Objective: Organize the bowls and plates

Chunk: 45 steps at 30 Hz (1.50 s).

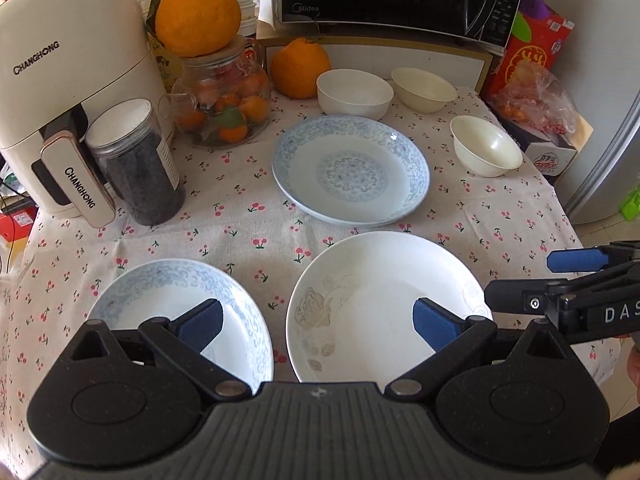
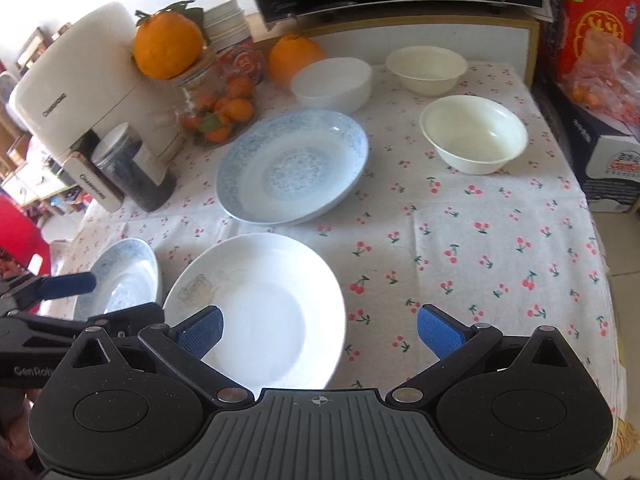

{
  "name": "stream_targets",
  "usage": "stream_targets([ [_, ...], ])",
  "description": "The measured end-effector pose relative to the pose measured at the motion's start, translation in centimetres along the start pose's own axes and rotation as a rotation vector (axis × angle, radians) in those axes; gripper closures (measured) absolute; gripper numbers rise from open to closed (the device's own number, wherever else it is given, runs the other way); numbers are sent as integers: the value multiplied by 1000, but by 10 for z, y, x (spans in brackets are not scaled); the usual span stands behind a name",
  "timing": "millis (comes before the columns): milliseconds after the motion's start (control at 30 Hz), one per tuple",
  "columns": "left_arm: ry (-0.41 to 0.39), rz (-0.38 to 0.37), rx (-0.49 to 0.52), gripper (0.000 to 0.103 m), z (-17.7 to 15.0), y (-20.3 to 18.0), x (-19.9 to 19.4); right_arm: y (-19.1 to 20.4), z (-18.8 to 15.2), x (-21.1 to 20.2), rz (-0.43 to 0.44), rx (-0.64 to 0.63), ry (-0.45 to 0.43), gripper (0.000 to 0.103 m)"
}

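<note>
Both spread wide and holding nothing: left gripper [image 1: 318, 326] above the gap between a small blue-patterned porcelain plate [image 1: 160, 300] and a plain white plate with a faint rose motif [image 1: 372, 304]; right gripper [image 2: 320, 332] over that white plate's right rim. Farther back on the cherry-print tablecloth [image 2: 480, 248], a large blue-patterned plate [image 1: 352, 168]. Beyond it, a white straight-sided bowl [image 1: 354, 94] and two cream bowls, one behind [image 1: 424, 88], one to the right [image 1: 486, 146], all apart.

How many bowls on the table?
3: white bowl at the back beside the orange, cream bowl to its right, another cream bowl nearer, right side.
</note>
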<state>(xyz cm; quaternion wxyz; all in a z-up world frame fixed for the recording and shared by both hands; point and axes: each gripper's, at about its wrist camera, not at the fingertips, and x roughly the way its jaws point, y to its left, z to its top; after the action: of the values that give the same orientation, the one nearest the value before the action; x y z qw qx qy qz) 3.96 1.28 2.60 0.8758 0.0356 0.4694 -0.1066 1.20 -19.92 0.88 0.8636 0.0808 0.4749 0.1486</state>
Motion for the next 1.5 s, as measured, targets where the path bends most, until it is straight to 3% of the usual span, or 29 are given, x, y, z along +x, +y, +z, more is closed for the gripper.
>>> stream_targets([
  [133, -13, -68, 5, 10, 8, 13, 16, -12, 5, 15, 98, 50, 32, 0],
  [200, -10, -89, 10, 23, 8, 19, 26, -23, 3, 25, 144, 114, 54, 0],
  [300, -5, -130, 12, 33, 10, 30, 36, -36, 2, 37, 191, 184, 93, 0],
  [500, -13, -180, -29, 48, 26, 41, 58, -48, 25, 45, 232, 219, 33, 3],
  [633, -13, -188, -49, 50, 39, 41, 73, -55, 45, 55, 248, 247, -2, 8],
  [1000, -26, -142, -195, 70, 64, 55, 113, -84, 73, 105, 201, 444, -33, 37],
  [1200, -36, -139, -254, 82, 70, 59, 126, -95, 76, 122, 193, 524, -55, 65],
  [1500, -62, -138, -279, 91, 68, 64, 131, -111, 77, 136, 249, 623, -83, 76],
])
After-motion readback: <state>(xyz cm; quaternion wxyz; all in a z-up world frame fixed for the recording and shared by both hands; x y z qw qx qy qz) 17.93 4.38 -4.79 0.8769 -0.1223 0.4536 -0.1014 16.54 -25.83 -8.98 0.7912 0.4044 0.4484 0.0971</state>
